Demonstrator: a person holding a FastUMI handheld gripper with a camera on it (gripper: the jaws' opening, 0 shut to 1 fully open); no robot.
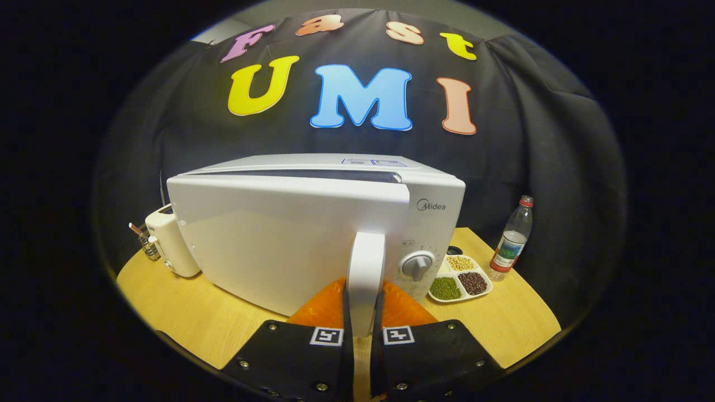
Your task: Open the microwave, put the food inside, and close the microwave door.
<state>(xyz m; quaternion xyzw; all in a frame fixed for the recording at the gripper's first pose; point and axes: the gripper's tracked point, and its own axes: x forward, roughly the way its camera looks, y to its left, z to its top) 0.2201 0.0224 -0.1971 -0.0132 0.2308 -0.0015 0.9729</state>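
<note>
The gripper is clamped on the microwave door handle: the handle, a vertical white bar, stands between the two fingers, and both press against its sides. The door is swung partly outward from the microwave, with a dark gap visible along its top edge where it has parted from the cabinet. The control panel, carrying a round dial, sits just to the right of the handle.

The microwave stands on a round table with a light wood-grain surface. The booth wall behind it is draped black cloth, hanging in folds (a strip of pale ceiling or wall shows above the cloth).

Items on the table:

- A white toaster stands to the left of the microwave, near its rear corner. A small metal object with a thin stick in it sits just beside the toaster; its type cannot be determined.
- A white divided tray lies just to the right of the microwave, holding green, dark brown and pale yellow beans in separate compartments.
- A clear plastic bottle with a red cap stands upright just beyond the tray.
</note>
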